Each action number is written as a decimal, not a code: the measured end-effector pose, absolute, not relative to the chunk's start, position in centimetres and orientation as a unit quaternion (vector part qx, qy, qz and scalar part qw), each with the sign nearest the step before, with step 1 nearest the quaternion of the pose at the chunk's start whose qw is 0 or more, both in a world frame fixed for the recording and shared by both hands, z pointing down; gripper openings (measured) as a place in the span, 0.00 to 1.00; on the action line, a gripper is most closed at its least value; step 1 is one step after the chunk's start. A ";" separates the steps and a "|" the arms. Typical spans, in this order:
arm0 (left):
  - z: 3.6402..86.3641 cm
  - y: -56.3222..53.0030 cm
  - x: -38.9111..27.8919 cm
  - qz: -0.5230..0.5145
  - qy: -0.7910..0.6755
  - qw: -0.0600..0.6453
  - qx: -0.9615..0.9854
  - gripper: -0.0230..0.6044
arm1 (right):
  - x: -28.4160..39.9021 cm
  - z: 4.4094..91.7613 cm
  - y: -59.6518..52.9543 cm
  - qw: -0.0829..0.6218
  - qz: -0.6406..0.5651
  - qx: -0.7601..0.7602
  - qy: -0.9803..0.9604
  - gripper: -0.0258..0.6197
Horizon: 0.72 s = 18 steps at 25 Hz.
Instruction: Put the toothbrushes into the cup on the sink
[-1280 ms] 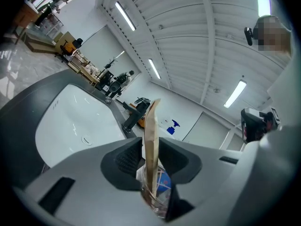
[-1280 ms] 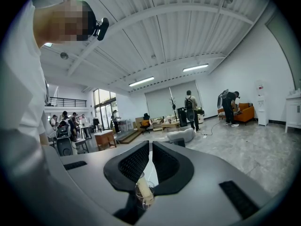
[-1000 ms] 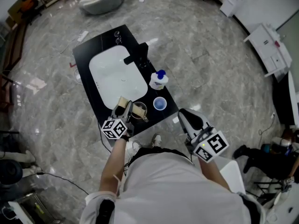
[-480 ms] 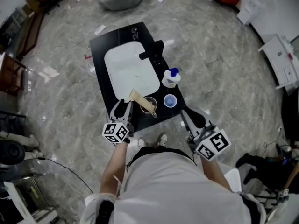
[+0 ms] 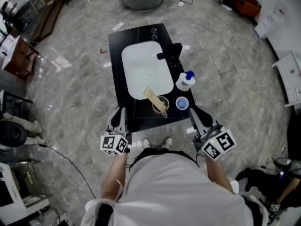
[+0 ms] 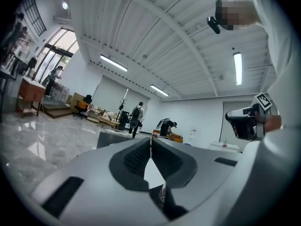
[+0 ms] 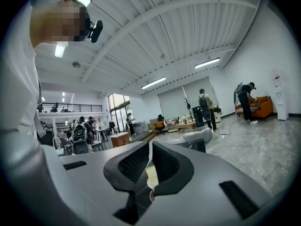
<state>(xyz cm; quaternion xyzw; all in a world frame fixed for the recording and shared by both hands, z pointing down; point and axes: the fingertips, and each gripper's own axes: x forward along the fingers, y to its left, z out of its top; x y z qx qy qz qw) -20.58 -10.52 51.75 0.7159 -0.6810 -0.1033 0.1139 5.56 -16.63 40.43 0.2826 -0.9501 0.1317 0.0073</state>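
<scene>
A clear cup (image 5: 161,104) stands on the black sink counter (image 5: 141,117), near the front edge of the white basin (image 5: 146,69). A tan toothbrush (image 5: 153,97) leans out of it toward the basin. My left gripper (image 5: 118,112) hangs at the counter's near left corner, apart from the cup. Its jaws are closing, and in the left gripper view the left gripper (image 6: 151,140) has its tips together on nothing. My right gripper (image 5: 196,113) is off the counter's near right corner. In the right gripper view, the right gripper (image 7: 150,144) is also shut and empty.
A small blue cup (image 5: 182,103) and a white bottle with a blue cap (image 5: 185,81) stand on the counter's right side. The black faucet (image 5: 171,55) is behind them. Grey marble floor surrounds the counter. People and furniture are far off in the room.
The left gripper let go of the toothbrush, which stays leaning in the cup, and drew back to the counter's near edge. Its jaws have come together. The right gripper barely moved.
</scene>
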 end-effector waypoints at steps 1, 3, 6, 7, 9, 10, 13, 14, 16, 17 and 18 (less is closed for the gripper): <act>51.1 -9.9 -20.6 -0.101 -0.684 0.108 0.714 0.05 | 5.3 40.4 -16.7 0.007 0.131 0.279 -0.951 0.11; 49.7 -8.8 -20.8 -0.097 -0.694 0.101 0.706 0.04 | 4.8 40.3 -16.8 0.007 0.130 0.271 -0.954 0.11; 47.9 -7.3 -21.3 -0.111 -0.710 0.098 0.689 0.04 | 3.9 40.1 -16.8 0.006 0.131 0.258 -0.957 0.11; 47.4 -6.9 -21.4 -0.117 -0.713 0.095 0.685 0.04 | 3.6 40.1 -16.8 0.005 0.131 0.253 -0.959 0.11; 46.1 -6.2 -21.7 -0.124 -0.718 0.090 0.678 0.04 | 2.8 39.9 -16.8 0.004 0.131 0.243 -0.961 0.11; 45.3 -5.8 -21.8 -0.124 -0.722 0.088 0.675 0.04 | 2.5 39.8 -16.7 0.004 0.131 0.239 -0.962 0.11; 43.4 -4.6 -22.1 -0.126 -0.733 0.080 0.663 0.04 | 1.8 39.7 -16.8 0.003 0.129 0.229 -0.965 0.11; 43.0 -4.2 -22.1 -0.127 -0.736 0.076 0.661 0.04 | 1.6 39.6 -16.9 0.002 0.128 0.227 -0.965 0.11; 42.2 -3.5 -22.1 -0.128 -0.740 0.068 0.657 0.04 | 1.4 39.6 -17.1 -0.002 0.129 0.224 -0.966 0.11; 41.9 -3.1 -22.1 -0.125 -0.742 0.063 0.655 0.04 | 1.4 39.5 -17.2 -0.005 0.129 0.223 -0.966 0.11; 41.6 -2.8 -22.0 -0.117 -0.745 0.055 0.655 0.04 | 1.3 39.4 -17.3 -0.007 0.127 0.222 -0.967 0.11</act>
